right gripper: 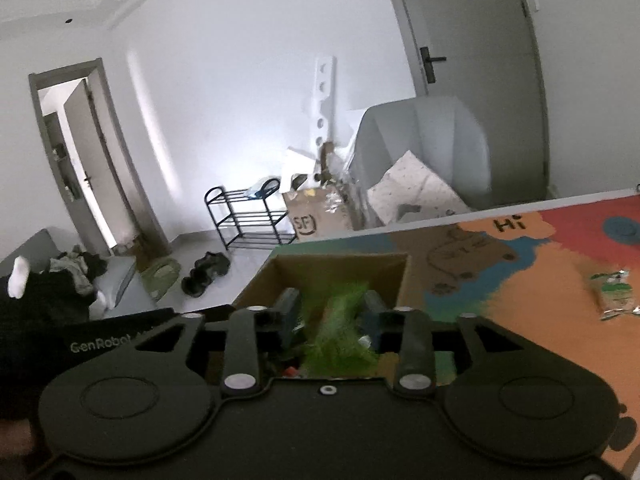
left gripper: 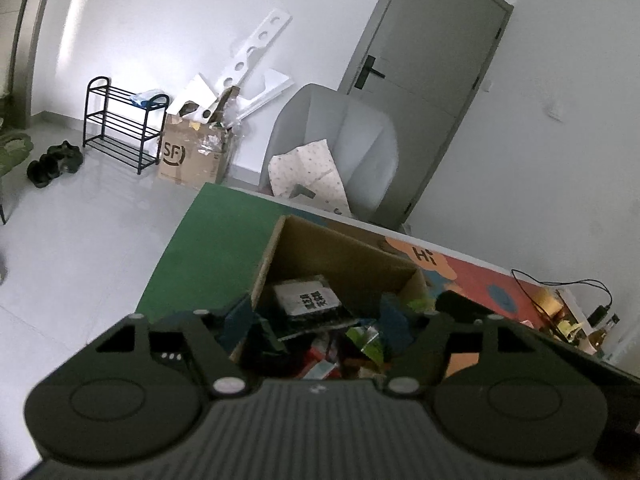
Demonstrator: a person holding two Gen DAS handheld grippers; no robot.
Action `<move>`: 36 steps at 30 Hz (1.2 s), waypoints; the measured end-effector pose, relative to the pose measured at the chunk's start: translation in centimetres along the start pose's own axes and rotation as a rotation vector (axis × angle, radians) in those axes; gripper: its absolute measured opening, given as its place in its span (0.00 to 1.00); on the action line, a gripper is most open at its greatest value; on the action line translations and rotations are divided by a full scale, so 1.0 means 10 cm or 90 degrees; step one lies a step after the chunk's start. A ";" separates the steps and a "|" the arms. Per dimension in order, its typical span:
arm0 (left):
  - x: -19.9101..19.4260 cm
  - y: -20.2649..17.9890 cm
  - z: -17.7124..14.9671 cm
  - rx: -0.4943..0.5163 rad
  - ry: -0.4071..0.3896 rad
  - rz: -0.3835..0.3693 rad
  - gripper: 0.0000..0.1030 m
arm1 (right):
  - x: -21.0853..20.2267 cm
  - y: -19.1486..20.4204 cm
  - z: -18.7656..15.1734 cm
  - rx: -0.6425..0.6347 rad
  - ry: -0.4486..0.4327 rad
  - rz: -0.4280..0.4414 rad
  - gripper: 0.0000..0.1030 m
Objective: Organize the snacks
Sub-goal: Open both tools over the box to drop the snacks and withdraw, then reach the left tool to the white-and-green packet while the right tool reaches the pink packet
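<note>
An open cardboard box (left gripper: 336, 252) stands on the colourful table mat and holds several snack packets, among them a white and black packet (left gripper: 308, 298) and a green one (left gripper: 366, 338). My left gripper (left gripper: 320, 320) is open above the box's near side, with nothing between its fingers. In the right wrist view the same box (right gripper: 340, 266) lies just ahead. My right gripper (right gripper: 332, 312) hangs over it with its fingers apart around a blurred green snack packet (right gripper: 340, 328); whether they touch it I cannot tell. Another green and white snack packet (right gripper: 614, 294) lies on the mat at the right.
The mat (right gripper: 520, 280) has green, orange and red areas and a "Hi" print. Behind the table stand a grey armchair (left gripper: 340, 136), an SF cardboard box (left gripper: 192, 156), a black shoe rack (left gripper: 120, 124) and a grey door (left gripper: 432, 52). Cables and bottles (left gripper: 596, 320) sit at the table's right end.
</note>
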State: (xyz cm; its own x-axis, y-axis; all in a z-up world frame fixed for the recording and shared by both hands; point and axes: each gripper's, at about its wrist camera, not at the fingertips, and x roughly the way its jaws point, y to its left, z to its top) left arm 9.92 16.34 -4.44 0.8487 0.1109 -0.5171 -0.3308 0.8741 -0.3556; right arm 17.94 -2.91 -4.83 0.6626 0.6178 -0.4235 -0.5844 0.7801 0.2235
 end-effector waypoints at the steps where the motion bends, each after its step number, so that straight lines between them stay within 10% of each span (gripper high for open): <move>1: -0.01 -0.01 -0.01 -0.001 -0.001 0.003 0.72 | -0.02 -0.02 0.00 0.000 -0.002 -0.007 0.44; 15: 0.11 -0.52 -0.11 0.036 -0.004 -0.002 0.92 | -0.33 -0.71 -0.07 0.066 -0.015 -0.109 0.66; 36: 0.33 -1.56 -0.36 0.122 0.018 -0.036 0.93 | -0.85 -1.58 -0.10 0.097 -0.042 -0.193 0.85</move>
State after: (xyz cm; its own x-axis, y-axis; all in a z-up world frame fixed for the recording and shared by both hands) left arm 16.38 1.39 -3.38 0.8509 0.0480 -0.5231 -0.1958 0.9531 -0.2309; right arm 21.07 -20.55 -5.67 0.8270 0.3575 -0.4340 -0.2837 0.9317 0.2270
